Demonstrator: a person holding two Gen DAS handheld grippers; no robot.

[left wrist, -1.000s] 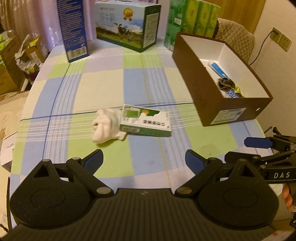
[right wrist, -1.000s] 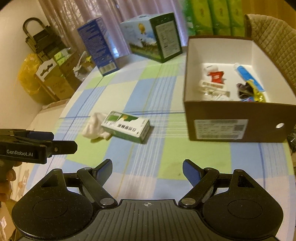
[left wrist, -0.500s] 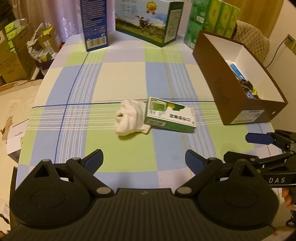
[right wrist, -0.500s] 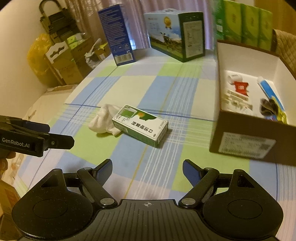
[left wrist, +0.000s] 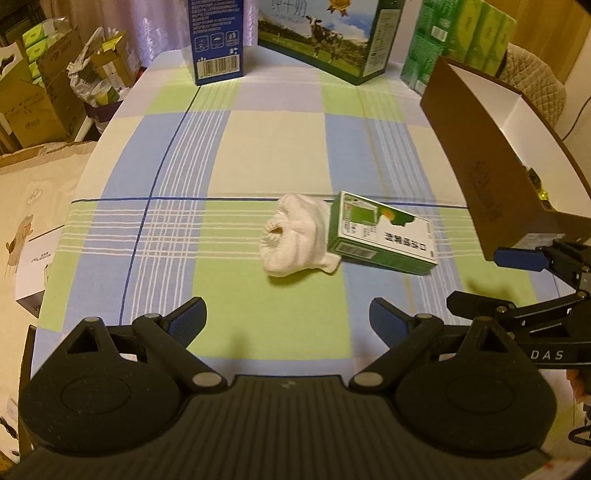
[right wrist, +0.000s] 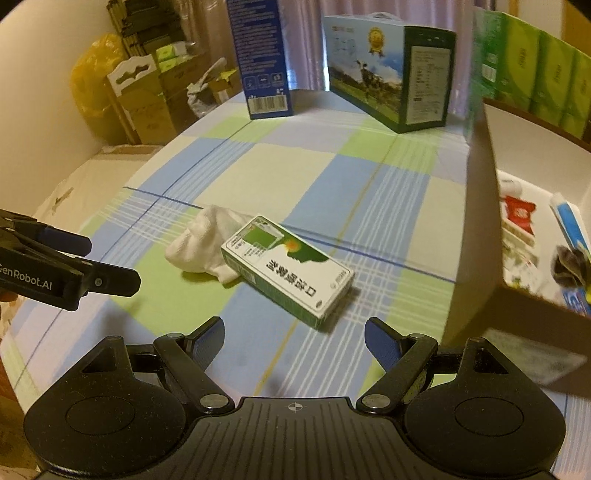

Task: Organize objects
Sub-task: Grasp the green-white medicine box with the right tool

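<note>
A small green and white box (left wrist: pixel 384 233) (right wrist: pixel 289 266) lies flat on the checked tablecloth, partly on top of a balled white sock (left wrist: pixel 293 236) (right wrist: pixel 201 242). To the right stands an open brown cardboard box (left wrist: pixel 491 162) (right wrist: pixel 476 236) with small items inside. My left gripper (left wrist: pixel 288 318) is open and empty, a short way in front of the sock. My right gripper (right wrist: pixel 294 336) is open and empty, just short of the green box. Each gripper shows at the edge of the other's view.
A tall blue carton (left wrist: pixel 216 37) (right wrist: pixel 260 55), a milk case (left wrist: pixel 325 33) (right wrist: pixel 391 70) and green tissue packs (left wrist: pixel 461 40) stand at the table's far edge. Cardboard boxes and bags (right wrist: pixel 147 96) crowd the floor to the left. A padded chair (left wrist: pixel 535 81) is behind the brown box.
Both grippers have moved forward and closer to the sock and the green box, which now look larger. The left view has swung left. Both grippers stay open.
</note>
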